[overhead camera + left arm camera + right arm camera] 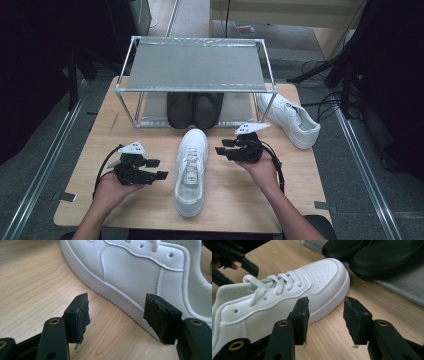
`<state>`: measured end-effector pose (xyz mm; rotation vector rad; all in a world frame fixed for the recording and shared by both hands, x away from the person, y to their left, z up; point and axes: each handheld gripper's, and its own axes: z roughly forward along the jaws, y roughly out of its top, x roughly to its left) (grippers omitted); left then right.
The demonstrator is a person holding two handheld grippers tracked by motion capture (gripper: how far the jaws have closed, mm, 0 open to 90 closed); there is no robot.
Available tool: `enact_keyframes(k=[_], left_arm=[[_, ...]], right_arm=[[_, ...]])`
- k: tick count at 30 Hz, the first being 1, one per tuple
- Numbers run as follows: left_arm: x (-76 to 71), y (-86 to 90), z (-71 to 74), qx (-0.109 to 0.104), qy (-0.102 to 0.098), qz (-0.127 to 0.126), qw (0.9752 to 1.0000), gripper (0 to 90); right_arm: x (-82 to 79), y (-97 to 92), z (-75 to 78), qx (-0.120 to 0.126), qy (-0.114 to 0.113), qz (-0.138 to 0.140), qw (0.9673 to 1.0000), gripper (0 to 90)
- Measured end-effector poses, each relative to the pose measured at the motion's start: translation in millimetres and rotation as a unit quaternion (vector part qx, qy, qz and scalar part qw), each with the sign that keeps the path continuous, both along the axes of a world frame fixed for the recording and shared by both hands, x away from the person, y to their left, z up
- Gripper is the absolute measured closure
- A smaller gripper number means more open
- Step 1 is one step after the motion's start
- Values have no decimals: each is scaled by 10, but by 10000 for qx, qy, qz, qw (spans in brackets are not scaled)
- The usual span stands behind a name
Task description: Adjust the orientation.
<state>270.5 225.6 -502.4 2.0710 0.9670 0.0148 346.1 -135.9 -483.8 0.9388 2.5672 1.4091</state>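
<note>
**White shoe set down, both grippers apart**

White leather shoe [192, 170] lies on the desk [150, 200] in front of the rack [195, 65], toe toward the black pair [195, 110]. The left hand-held gripper [155, 169] and right hand-held gripper [223, 146] flank it, jaws apart, gripping nothing. It looks just released; next likely calls for fetching the second white shoe [290, 120], right of the rack.

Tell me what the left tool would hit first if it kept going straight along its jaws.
Probably the side of the white leather lace-up sneaker lying mid-table; the open left tool points at it across bare wood.
</note>
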Motion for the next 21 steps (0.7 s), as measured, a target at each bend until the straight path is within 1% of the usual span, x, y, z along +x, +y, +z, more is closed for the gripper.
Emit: enact_keyframes(k=[2,3,9,15,17,18,21], left_arm=[[23,4,-3,27,-12,3,10000,369],[35,5,-5,3,-2,18,10000,369],[100,0,-14,65,5,26,10000,366],[171,-6,-11,88,12,5,10000,366],[184,-8,-16,14,2,20,10000,366],[189,-8,-16,7,16,23,10000,366],[205,-7,-26,14,-26,33,10000,366]], right_arm=[[-12,-26,9,-27,-5,-32,10000,565],[-12,-43,10,-35,-28,-42,10000,564],[-18,-178,13,3,-51,-260,9996,559],[-13,-384,29,48,-101,-553,9984,552],[-11,-455,40,58,-141,-634,9979,551],[-7,-491,43,53,-151,-679,9976,551],[8,-593,45,89,-148,-817,9965,552]])
